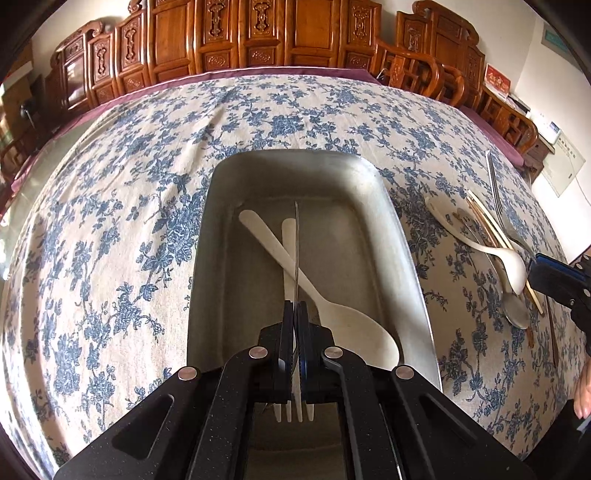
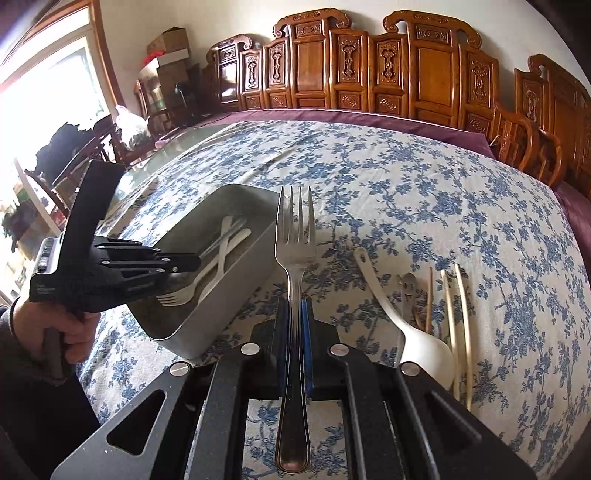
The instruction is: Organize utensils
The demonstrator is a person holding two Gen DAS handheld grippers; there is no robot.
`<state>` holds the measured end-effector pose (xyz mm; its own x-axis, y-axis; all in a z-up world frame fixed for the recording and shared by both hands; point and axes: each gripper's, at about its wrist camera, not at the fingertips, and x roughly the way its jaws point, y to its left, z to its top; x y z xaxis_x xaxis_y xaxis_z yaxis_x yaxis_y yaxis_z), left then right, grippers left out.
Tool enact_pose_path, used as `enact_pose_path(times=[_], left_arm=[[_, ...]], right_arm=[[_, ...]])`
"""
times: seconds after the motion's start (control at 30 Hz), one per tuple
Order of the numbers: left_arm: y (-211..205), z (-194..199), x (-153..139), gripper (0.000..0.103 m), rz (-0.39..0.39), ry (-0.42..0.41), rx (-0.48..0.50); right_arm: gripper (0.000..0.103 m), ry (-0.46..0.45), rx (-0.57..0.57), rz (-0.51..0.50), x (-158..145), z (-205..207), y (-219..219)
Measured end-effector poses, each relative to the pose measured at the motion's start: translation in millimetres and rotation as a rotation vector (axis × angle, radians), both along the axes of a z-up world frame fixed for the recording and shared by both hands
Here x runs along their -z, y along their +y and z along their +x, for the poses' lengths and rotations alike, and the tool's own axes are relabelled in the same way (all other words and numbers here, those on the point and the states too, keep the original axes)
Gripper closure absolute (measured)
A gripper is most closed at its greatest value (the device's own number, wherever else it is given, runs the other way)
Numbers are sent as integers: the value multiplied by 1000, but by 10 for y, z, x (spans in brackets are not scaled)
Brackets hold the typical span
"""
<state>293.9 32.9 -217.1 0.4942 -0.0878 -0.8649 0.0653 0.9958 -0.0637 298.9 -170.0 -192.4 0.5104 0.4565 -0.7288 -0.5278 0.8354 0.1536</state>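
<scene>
Forks fill both clenched tools: left tool (image 1: 295, 325) should lower its fork (image 1: 296, 251) flat into the tray (image 1: 218, 206); right tool (image 2: 295, 317) grips another fork (image 2: 295, 236).

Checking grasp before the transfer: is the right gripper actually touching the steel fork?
Touching. The right wrist view shows the right gripper shut on the steel fork, both pads pressed against its neck with no gap, tines pointing forward.

Carved wooden chairs (image 2: 417, 70) line the white wall (image 2: 229, 14).
</scene>
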Motion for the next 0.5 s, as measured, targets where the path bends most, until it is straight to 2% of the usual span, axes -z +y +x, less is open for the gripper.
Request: enact_pose_path(times=[0.2,0.5], left_arm=[[4,18,49,102,-6,12,6],[116,-29,-141,99,-23,-39,4]], right_arm=[[94,5,-23,-14,38,-36,150],[94,7,-23,-10,58,-76,274]])
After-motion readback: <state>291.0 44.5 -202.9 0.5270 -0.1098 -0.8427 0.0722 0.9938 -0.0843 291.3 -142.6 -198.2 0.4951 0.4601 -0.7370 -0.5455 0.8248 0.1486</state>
